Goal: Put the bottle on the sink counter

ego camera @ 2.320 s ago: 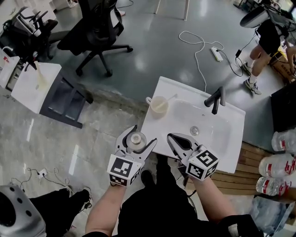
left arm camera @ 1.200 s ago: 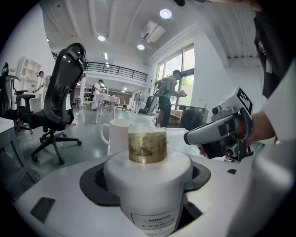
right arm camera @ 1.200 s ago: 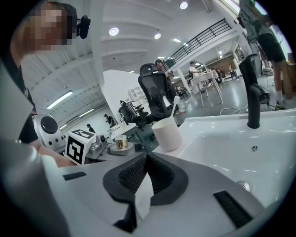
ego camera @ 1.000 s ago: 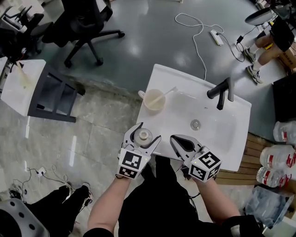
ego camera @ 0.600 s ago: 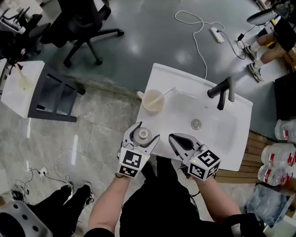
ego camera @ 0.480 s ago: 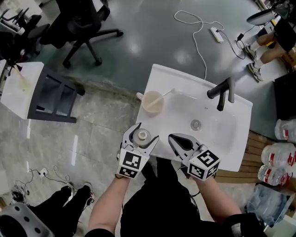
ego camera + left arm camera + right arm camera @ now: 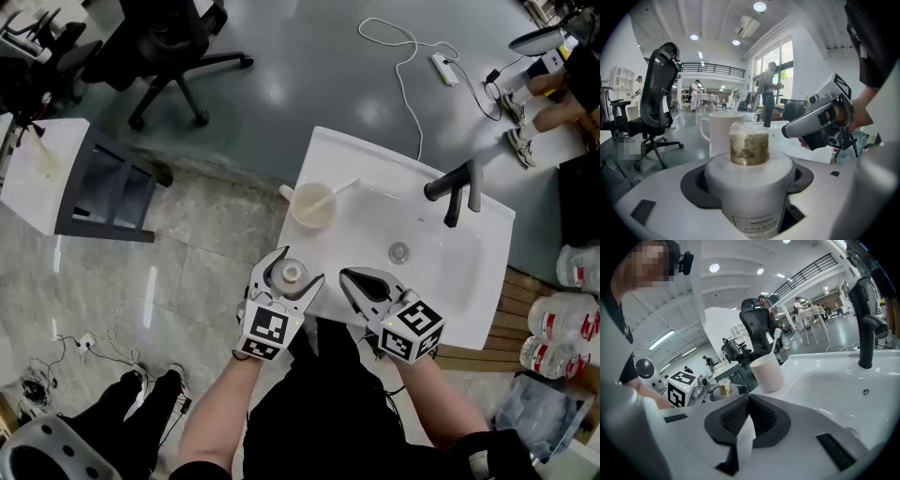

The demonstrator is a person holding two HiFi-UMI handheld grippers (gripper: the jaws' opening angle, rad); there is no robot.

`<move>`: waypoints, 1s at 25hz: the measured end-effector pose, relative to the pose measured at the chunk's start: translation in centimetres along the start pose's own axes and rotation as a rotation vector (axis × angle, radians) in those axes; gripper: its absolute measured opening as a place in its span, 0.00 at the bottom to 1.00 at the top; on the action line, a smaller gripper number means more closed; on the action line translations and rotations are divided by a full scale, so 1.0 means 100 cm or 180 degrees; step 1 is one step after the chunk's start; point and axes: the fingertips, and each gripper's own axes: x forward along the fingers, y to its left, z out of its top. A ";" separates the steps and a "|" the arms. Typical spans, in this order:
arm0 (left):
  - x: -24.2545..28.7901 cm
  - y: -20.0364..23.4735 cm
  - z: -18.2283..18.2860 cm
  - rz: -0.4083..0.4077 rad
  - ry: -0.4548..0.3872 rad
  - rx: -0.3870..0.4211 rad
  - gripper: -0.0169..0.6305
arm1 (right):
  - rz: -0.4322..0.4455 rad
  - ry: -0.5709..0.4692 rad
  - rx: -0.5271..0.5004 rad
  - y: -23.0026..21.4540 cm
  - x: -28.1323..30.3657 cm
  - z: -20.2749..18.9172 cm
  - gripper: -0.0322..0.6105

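Left gripper (image 7: 298, 266): jaws closed on a white bottle (image 7: 291, 274), one pad each side of the body. Bottle upright, gold cap (image 7: 749, 149) topmost, small printed label low on the front. Posn: near-left corner of the white sink (image 7: 347, 159), at its outer edge. Whether the base touches the counter: cannot tell, gripper body covers it.

Right gripper (image 7: 349, 277): jaws fully together, black pads meeting, per right gripper view (image 7: 747, 399). Sits just beside the left gripper, over the near rim of the sink, pointing toward the basin. The two grippers are close but not touching.

Other items, sink top:
- White mug (image 7: 312, 205) on the left counter strip, beyond the bottle, apart from it; a white stick (image 7: 339, 188) leans out of it toward the basin.
- Black tap (image 7: 455, 192) at far-right side, spout over the basin.
- Drain (image 7: 399, 251) approx. mid-basin.

Surroundings: black office chair (image 7: 164, 47) on the grey floor, well apart from the sink; white cable (image 7: 403, 56) trailing beyond the far rim
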 end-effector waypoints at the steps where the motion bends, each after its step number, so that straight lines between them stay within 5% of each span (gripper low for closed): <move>1: 0.000 -0.001 0.000 -0.0003 0.0002 0.0027 0.55 | -0.0003 0.0000 0.0000 0.000 0.000 0.000 0.07; 7: -0.002 -0.004 -0.003 0.0011 0.0091 0.0239 0.55 | -0.0004 -0.0017 -0.0004 0.001 -0.001 0.001 0.07; 25: -0.010 -0.002 -0.008 0.0005 -0.0042 0.0170 0.55 | -0.0006 0.0006 -0.0020 0.010 -0.006 -0.009 0.07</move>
